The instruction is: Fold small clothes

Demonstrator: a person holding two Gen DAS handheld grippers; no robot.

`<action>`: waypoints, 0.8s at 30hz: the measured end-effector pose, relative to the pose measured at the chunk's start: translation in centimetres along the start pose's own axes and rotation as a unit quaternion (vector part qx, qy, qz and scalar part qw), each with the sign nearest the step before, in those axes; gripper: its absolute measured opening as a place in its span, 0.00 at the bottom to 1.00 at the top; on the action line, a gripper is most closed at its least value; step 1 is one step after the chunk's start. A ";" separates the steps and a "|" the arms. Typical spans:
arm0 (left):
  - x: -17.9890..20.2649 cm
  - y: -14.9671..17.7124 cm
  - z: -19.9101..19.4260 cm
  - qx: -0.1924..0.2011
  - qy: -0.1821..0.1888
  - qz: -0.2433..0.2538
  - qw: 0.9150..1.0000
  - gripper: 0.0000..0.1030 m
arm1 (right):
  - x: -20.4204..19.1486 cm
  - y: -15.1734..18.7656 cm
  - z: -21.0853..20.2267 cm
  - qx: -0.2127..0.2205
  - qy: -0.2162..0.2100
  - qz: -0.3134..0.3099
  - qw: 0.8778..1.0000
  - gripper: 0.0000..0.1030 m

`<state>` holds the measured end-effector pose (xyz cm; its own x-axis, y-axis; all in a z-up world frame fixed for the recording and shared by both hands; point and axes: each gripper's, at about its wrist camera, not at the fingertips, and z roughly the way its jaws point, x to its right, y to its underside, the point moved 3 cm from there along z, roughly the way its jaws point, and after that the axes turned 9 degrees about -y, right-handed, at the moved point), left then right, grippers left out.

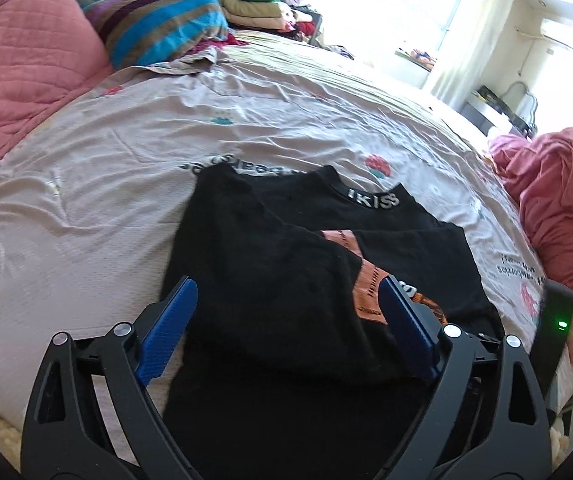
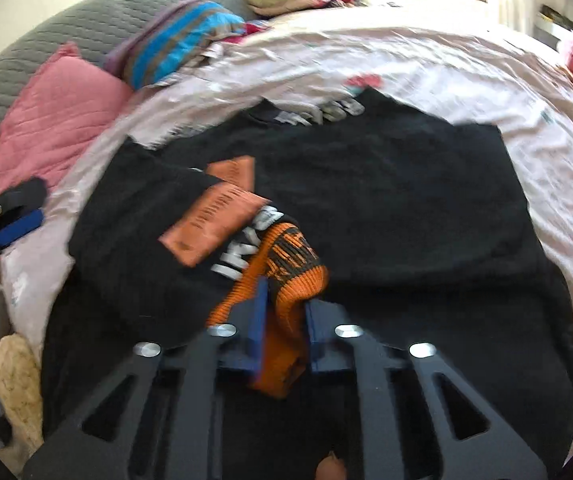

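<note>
The left gripper (image 1: 288, 300) hangs wide open over a black shirt (image 1: 286, 260) spread on the bed (image 1: 126, 152), its blue fingers (image 1: 168, 330) straddling a folded sleeve with an orange patch (image 1: 366, 280). White collar lettering faces away. A pink pillow (image 1: 22, 64) and a striped pillow (image 1: 162, 24) lie beyond.

Black top (image 1: 286, 280) collar band (image 1: 374, 199) – white "IKISS", bedsheet (image 1: 126, 160) print – illegible
</note>
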<state>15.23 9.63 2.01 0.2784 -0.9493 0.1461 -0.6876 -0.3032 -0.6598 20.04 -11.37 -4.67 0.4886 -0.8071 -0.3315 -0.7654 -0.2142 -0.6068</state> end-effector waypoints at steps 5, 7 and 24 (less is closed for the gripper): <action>-2.4 -0.1 -0.2 0.000 -0.005 -0.035 0.999 0.82 | -2.2 -3.1 -3.2 0.051 -0.028 -0.061 0.996 0.13; -2.7 0.1 -0.2 -0.001 -0.006 -0.035 0.999 0.82 | -3.1 -5.1 -4.8 0.077 -0.025 -0.096 0.992 0.13; -2.4 -0.3 0.9 -0.005 -0.021 -0.030 0.999 0.82 | 3.5 -8.0 -6.2 0.097 0.082 -0.113 0.985 0.13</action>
<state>15.36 12.10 1.14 0.3466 -0.9252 0.1544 -0.6755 -0.3604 -0.6433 25.28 -15.93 3.55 0.5507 -0.8326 -0.0602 -0.5425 -0.3021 -0.7839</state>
